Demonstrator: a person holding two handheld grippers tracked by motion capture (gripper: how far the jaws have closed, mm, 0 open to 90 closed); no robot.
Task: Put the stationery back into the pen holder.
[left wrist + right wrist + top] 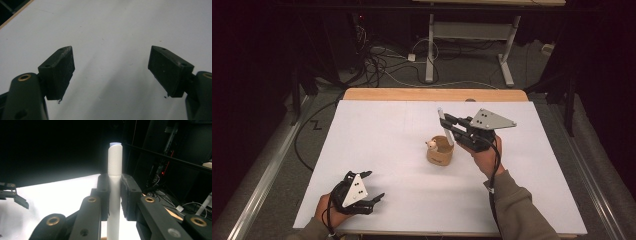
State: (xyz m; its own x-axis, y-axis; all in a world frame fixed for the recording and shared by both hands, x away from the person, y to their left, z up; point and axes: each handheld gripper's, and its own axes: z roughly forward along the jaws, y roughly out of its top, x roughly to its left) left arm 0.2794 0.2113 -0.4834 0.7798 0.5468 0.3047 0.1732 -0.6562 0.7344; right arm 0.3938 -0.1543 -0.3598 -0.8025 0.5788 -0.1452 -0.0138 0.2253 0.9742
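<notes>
Right gripper [115,195] clenched on white pen [114,177], pen upright between jaws, raised just above tan cup [440,151] at mid worktop [402,125]. Small pale figure [431,145] at cup rim. Left gripper [111,72] released, jaws wide apart, low over near-left worktop, well apart from cup

No legible text or labels anywhere.
</notes>
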